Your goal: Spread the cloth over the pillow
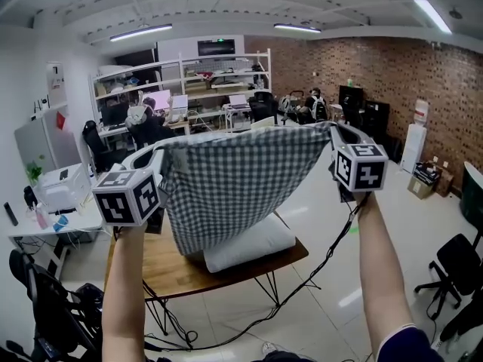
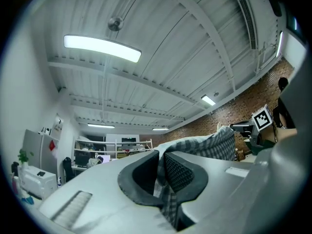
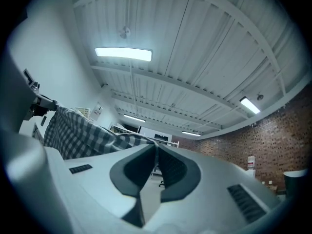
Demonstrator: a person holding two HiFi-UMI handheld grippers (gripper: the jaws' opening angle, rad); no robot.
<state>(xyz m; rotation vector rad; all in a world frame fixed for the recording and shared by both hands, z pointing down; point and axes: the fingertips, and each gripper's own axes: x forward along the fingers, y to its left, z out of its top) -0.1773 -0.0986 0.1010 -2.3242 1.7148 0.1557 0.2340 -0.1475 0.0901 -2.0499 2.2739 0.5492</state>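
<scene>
The cloth (image 1: pixel 234 179), a grey-and-white check, hangs stretched in the air between the two grippers. It is above the white pillow (image 1: pixel 253 249), which lies on the wooden counter (image 1: pixel 170 270). The left gripper (image 1: pixel 160 157) has its jaws pressed together on the cloth's upper left corner. The right gripper (image 1: pixel 337 136) pinches the upper right corner at the tips of its jaws. The cloth's lower edge droops over the pillow's left end; I cannot tell whether it touches.
</scene>
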